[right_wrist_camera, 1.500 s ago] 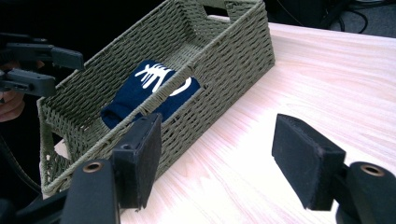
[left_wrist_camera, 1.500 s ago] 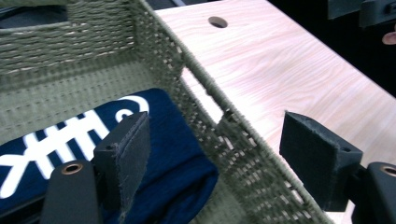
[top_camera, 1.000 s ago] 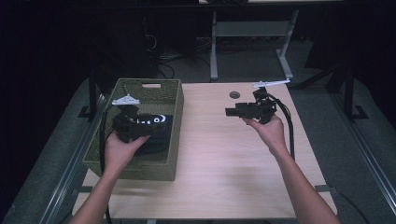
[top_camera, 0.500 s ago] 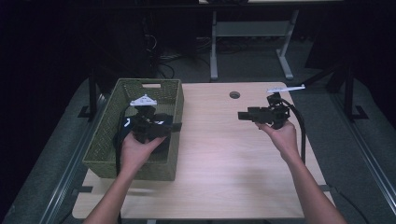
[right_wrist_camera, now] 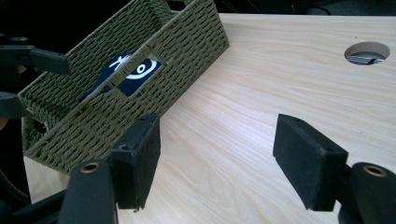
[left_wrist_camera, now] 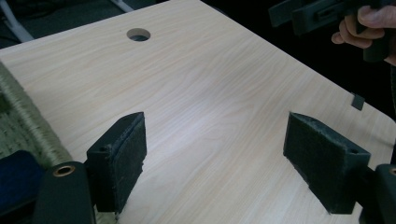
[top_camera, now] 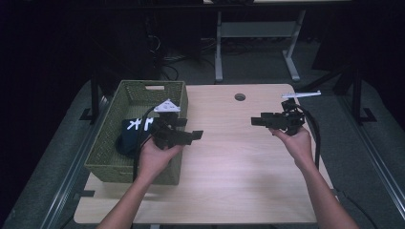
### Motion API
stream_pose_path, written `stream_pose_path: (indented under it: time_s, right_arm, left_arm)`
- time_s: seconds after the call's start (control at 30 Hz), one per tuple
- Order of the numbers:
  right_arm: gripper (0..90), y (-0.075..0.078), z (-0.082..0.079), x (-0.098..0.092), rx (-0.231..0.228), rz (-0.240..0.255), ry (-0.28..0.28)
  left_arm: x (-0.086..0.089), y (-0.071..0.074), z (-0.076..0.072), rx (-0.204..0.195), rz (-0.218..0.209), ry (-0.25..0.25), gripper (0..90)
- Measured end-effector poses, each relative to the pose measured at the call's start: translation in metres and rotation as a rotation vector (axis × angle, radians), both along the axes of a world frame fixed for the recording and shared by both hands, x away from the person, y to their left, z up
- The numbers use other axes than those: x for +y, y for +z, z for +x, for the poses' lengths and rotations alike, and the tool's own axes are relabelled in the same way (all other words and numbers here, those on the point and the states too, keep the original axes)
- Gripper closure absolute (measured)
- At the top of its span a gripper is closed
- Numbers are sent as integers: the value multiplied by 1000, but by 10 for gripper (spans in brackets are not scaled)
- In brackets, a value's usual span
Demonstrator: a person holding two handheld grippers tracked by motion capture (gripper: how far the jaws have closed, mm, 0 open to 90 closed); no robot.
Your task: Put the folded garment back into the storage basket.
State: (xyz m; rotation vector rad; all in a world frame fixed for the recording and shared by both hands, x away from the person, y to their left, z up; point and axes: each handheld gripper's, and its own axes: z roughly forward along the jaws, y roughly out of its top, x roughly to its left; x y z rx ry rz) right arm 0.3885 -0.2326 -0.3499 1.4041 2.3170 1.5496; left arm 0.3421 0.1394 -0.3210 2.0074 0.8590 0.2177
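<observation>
1. Navy cloth (top_camera: 131,136) with white print sits inside the green woven basket (top_camera: 143,93) at the tabletop's (top_camera: 229,167) left edge; from the right gripper view it shows through the basket's handle slot (right_wrist_camera: 133,70).
2. Left gripper (top_camera: 193,136): jaws wide, empty, just past the basket's right wall, over bare wood.
3. Right gripper (top_camera: 255,120): jaws wide, empty, near the right edge, aimed at the basket.
4. My read: the cloth comes out next. I'd bring the left jaws over the rim, drop straight onto a raised fold, and pinch clear of the weave.
5. I'd keep the right one ready to steady the basket wall.
</observation>
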Motion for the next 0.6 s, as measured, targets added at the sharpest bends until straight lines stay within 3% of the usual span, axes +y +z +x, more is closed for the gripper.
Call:
stream_pose_path:
  time_s: [0.6]
  right_arm:
    - [315,-9,-9,-26,7,-3,-34]
  left_arm:
    - [-36,-11,1,16,-6,-49,198]
